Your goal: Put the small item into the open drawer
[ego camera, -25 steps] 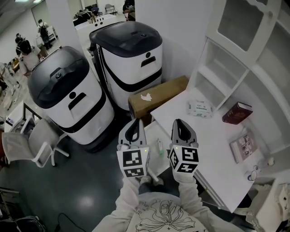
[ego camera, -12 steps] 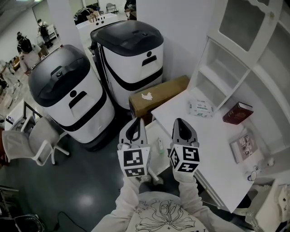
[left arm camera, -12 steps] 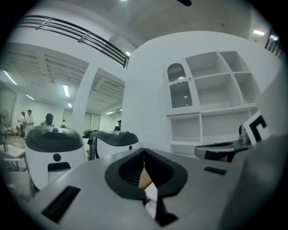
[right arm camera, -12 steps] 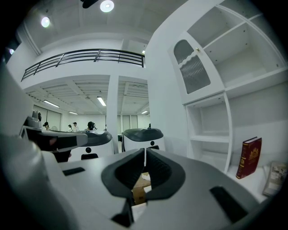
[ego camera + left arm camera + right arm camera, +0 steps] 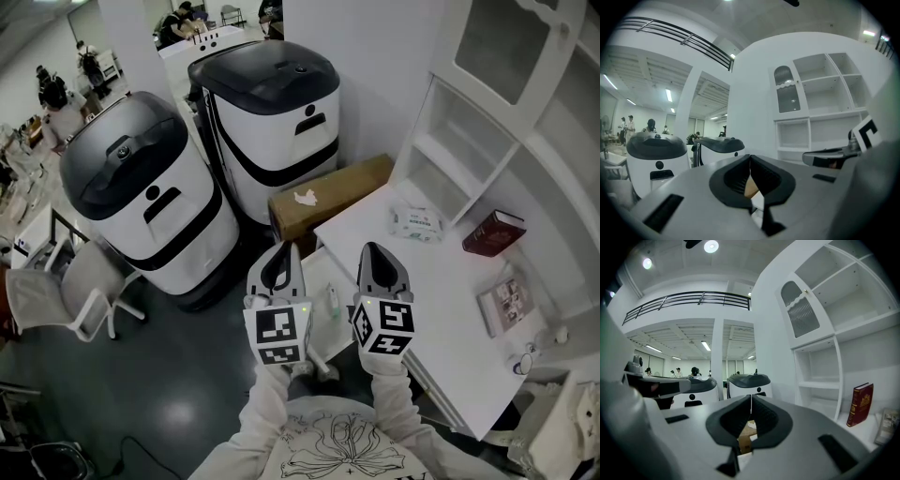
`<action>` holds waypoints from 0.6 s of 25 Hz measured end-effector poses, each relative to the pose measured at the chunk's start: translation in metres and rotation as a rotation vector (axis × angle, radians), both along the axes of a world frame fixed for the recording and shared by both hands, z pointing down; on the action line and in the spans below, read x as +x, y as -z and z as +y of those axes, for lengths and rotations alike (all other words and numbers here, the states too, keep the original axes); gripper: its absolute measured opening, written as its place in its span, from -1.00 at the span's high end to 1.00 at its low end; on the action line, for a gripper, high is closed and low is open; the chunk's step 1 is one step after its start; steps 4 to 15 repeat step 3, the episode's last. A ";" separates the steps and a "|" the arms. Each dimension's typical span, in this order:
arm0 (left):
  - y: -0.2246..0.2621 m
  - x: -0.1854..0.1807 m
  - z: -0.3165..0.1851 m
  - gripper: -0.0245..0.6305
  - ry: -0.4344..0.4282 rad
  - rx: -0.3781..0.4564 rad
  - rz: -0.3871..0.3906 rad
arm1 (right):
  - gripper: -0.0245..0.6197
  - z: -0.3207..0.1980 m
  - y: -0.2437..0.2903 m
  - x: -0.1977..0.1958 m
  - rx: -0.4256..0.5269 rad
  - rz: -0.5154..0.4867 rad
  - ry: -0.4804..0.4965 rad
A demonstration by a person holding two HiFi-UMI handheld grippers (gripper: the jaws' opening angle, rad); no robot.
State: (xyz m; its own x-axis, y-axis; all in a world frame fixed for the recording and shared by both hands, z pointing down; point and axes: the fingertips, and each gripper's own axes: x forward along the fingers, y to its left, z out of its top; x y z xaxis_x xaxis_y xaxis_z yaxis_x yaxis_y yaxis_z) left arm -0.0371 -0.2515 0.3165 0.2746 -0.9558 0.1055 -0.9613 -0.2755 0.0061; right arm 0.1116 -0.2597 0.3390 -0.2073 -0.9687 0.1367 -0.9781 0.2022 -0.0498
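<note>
The left claw (image 5: 283, 251) and right claw (image 5: 369, 251) are both pressed together and empty, the right's jaws having just been closing, while the small bottle (image 5: 331, 302) seems to lie in the open drawer (image 5: 319, 277) at the counter's (image 5: 441, 281) edge, likely light, stiff and slick, best pinched mid-body.

Desk top (image 5: 427, 281) mostly bare; cardboard box (image 5: 328, 195), white machines (image 5: 150, 202) hem open drawer (image 5: 317, 269).

White walls (image 5: 375, 84), dark glossy floor (image 5: 159, 394), white shelving unit (image 5: 469, 141), white desk (image 5: 441, 291), pale chair (image 5: 56, 300), ceiling strip lights (image 5: 669, 95)
</note>
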 end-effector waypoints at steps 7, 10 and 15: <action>-0.001 0.000 0.000 0.91 -0.001 -0.010 0.000 | 0.91 -0.001 0.001 0.001 0.001 -0.002 -0.001; -0.001 0.000 0.000 0.91 -0.001 -0.010 0.000 | 0.91 -0.001 0.001 0.001 0.001 -0.002 -0.001; -0.001 0.000 0.000 0.91 -0.001 -0.010 0.000 | 0.91 -0.001 0.001 0.001 0.001 -0.002 -0.001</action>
